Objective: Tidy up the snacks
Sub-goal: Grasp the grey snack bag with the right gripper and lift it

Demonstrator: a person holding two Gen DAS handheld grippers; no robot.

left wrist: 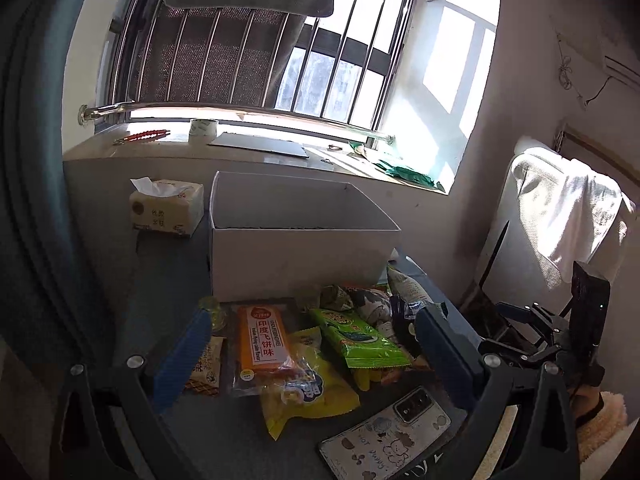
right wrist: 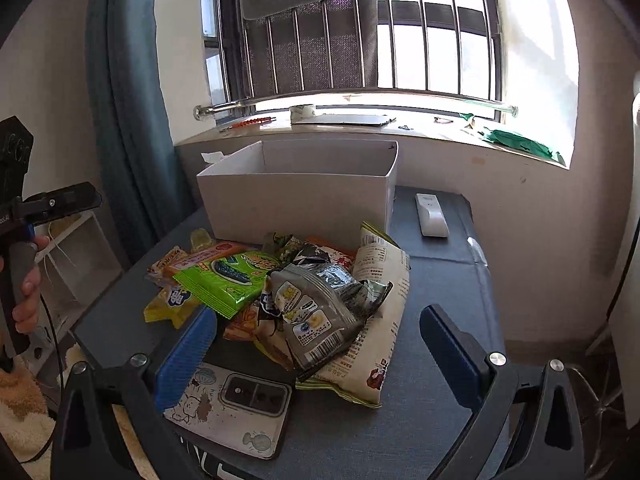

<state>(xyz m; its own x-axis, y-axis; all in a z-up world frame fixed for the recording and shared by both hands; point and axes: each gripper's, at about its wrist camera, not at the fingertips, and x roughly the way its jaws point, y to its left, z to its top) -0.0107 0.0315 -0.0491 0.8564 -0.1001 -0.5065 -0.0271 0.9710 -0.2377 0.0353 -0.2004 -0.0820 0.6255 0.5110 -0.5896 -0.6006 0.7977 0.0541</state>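
Note:
A pile of snack packets lies on the grey table in front of an open white box (left wrist: 296, 248), also in the right wrist view (right wrist: 296, 200). In the left wrist view I see an orange packet (left wrist: 262, 340), a yellow packet (left wrist: 308, 392) and a green packet (left wrist: 356, 340). In the right wrist view a grey packet (right wrist: 316, 312) lies on a large white bag (right wrist: 380, 320), beside the green packet (right wrist: 228, 280). My left gripper (left wrist: 316, 344) is open above the pile, empty. My right gripper (right wrist: 320, 344) is open around the near side of the pile, empty.
A phone in a cartoon case (left wrist: 388, 436) lies at the table's near edge, also in the right wrist view (right wrist: 232, 408). A tissue pack (left wrist: 166, 208) stands left of the box. A white remote (right wrist: 431, 215) lies right of the box. The windowsill is behind.

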